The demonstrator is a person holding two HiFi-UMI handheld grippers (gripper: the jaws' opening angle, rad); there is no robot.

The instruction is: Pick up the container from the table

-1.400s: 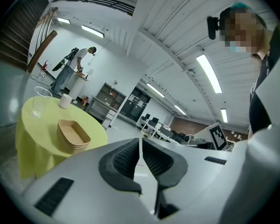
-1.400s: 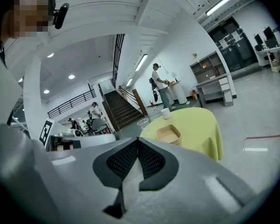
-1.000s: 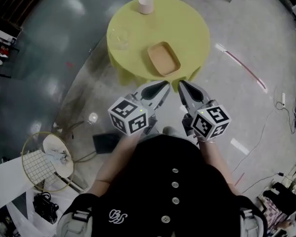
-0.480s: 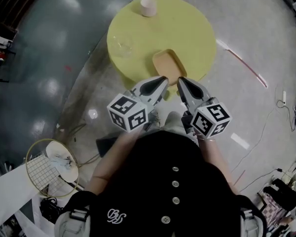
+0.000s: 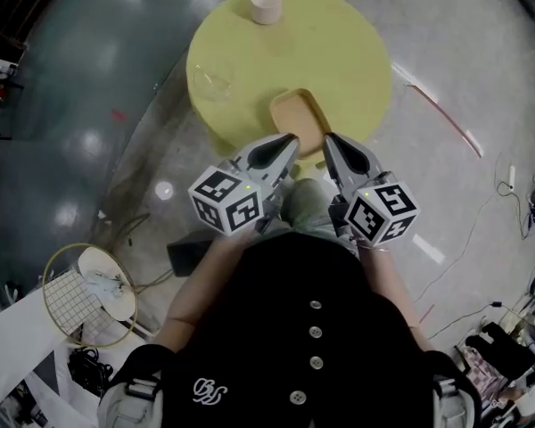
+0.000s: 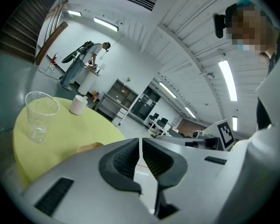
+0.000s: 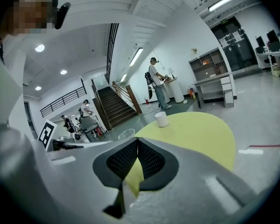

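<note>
A round table with a yellow-green cloth (image 5: 339,43) stands ahead of me. On its near edge lies a shallow tan rectangular container (image 5: 296,117), whose corner (image 6: 89,147) peeks out in the left gripper view. My left gripper (image 5: 292,139) is shut and empty, its tip just short of the container's near end. My right gripper (image 5: 328,138) is shut and empty too, beside the container's near right corner. In the gripper views the left gripper (image 6: 140,141) and the right gripper (image 7: 137,141) both show their jaws pressed together with nothing between them.
A clear plastic cup (image 5: 212,80) stands at the table's left edge and a white cup (image 5: 266,4) at its far edge. On the floor at lower left lie a wire basket (image 5: 76,297) and a dark flat thing (image 5: 189,255). People stand in the background.
The table and container have come nearer in the head view. Both shut grippers now reach over the table's near edge by the container, where a second ago they hung short of it.
</note>
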